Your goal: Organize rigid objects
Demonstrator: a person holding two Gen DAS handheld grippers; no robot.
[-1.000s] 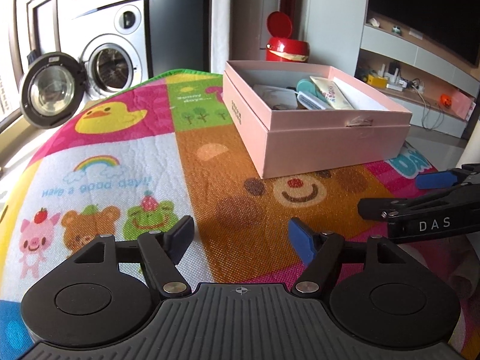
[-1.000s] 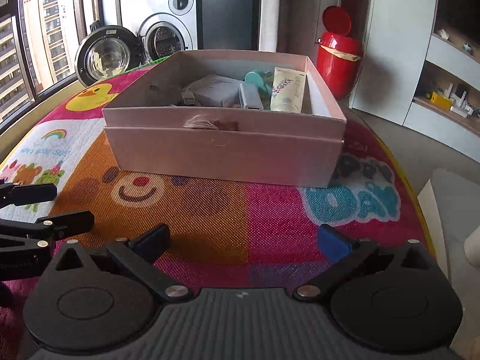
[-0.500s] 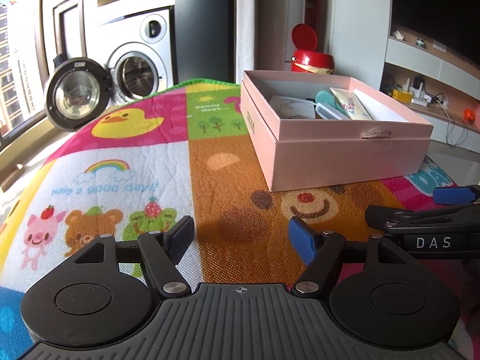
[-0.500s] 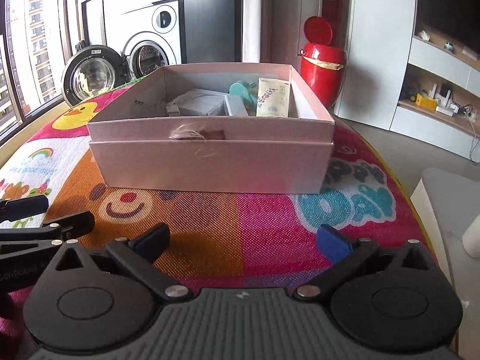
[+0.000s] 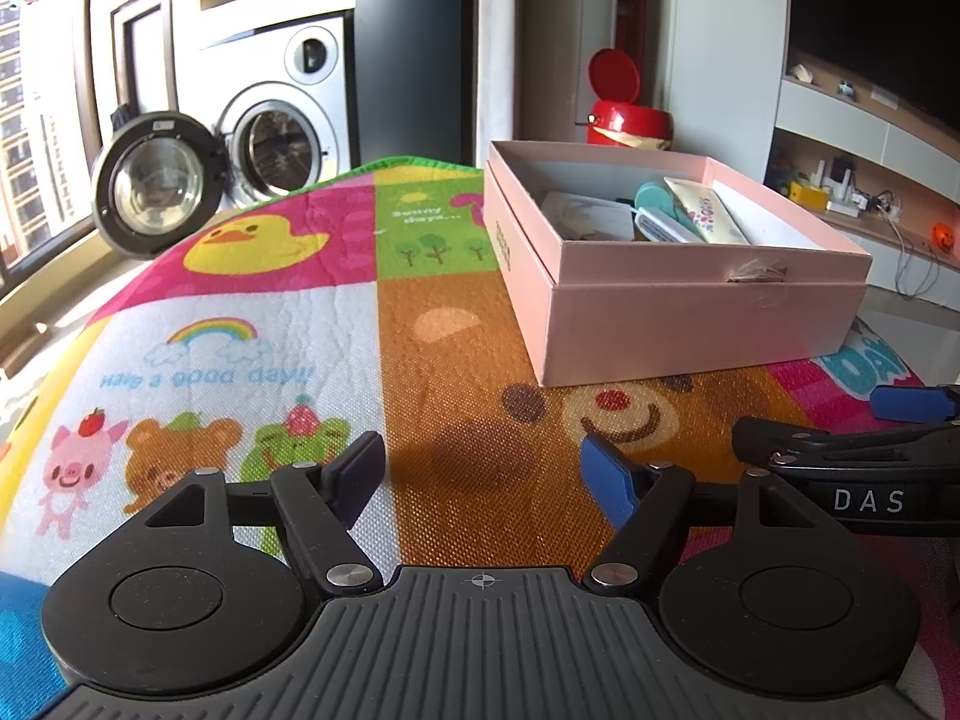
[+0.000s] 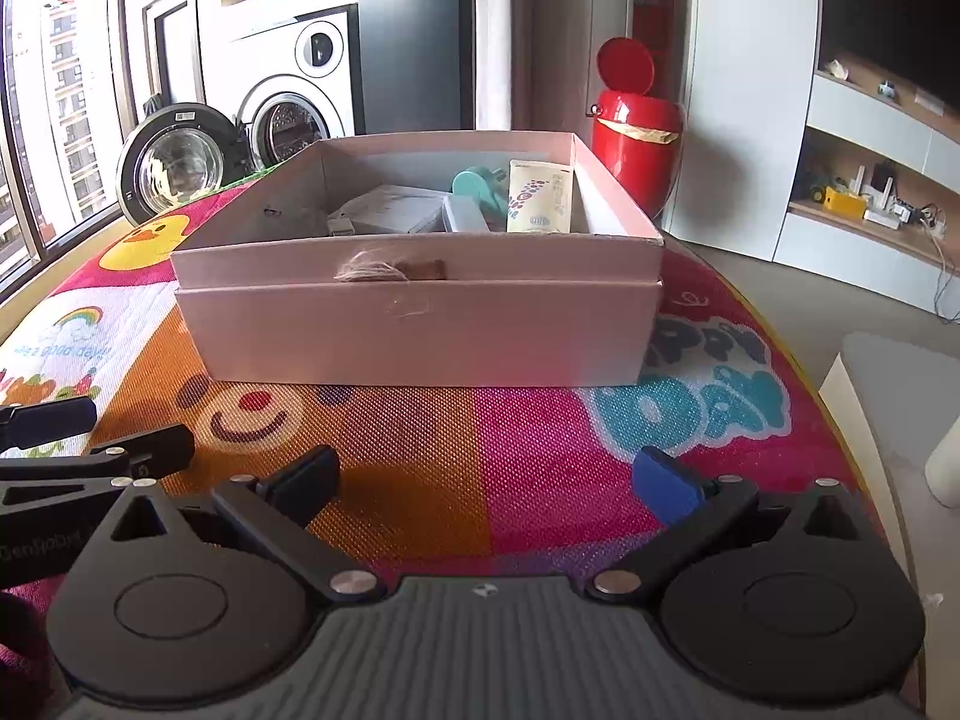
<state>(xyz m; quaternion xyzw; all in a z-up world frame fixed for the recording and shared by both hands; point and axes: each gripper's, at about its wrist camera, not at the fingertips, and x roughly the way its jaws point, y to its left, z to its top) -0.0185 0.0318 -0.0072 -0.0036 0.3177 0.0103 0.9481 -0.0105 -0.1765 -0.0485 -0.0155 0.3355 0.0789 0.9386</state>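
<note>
Left wrist view first: the left claw hangs spread wide above the cartoon play mat, nothing between its black and blue pads. Ahead and to the right sits the pink box, lid off, resting on the orange and pink squares of the mat. Inside it, a cream tube leans against a teal item, with a white device and a white packet beside them. The right claw pokes in from the right edge, close alongside, its jaws apart too. Beyond the mat, a washing machine stands with its round door swung open, and a red bin stands behind the box.

Over to the right wrist view: the right claw is released, wide apart, gripping nothing, low over the mat. The pink box is dead ahead, a frayed twine tuft on its near wall. The tube stands propped at the back right of the box, the teal item just left of it, the white packet further left. The left claw peeks in at the left edge. The red bin stands behind right.
</note>
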